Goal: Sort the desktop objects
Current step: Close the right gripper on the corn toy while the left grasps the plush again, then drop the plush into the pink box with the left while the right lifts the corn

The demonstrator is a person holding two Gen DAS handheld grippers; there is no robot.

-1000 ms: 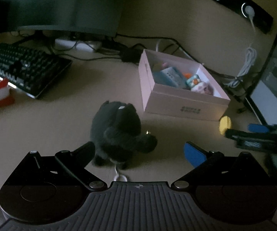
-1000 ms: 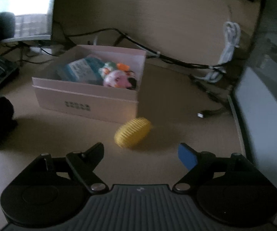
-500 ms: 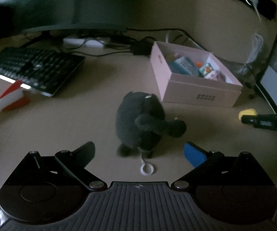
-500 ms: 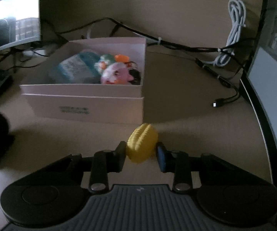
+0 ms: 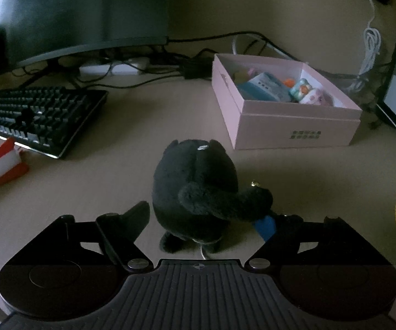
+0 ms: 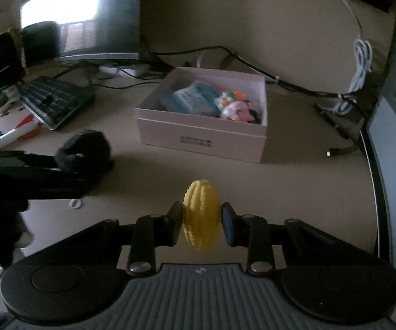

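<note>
Carrying the yellow toy [image 6: 201, 217] pinched in the right gripper [image 6: 202, 220], short of the box [image 6: 202, 133]; left gripper [image 5: 203, 220] has been closing around the plush [image 5: 195, 189], seemingly not squeezing yet.

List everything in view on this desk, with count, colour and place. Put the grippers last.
Box: one, pink, open, middle-right of desk, small toys inside.
Plush toy: one, black, on the desk in front of the box.
Ribbed toy: one, yellow, lifted off the desk.
Keyboard: one, black, left.
Rocket-like toy: one, red and white, beside the keyboard.
Monitor: one, dark, behind the keyboard; a second screen at the right edge.
Cables: several, black and white, along the back.
Left gripper: black, one blue pad, jaws just been closing around the plush toy, grip unclear.
Right gripper: black, jaws shut on the ribbed toy.
</note>
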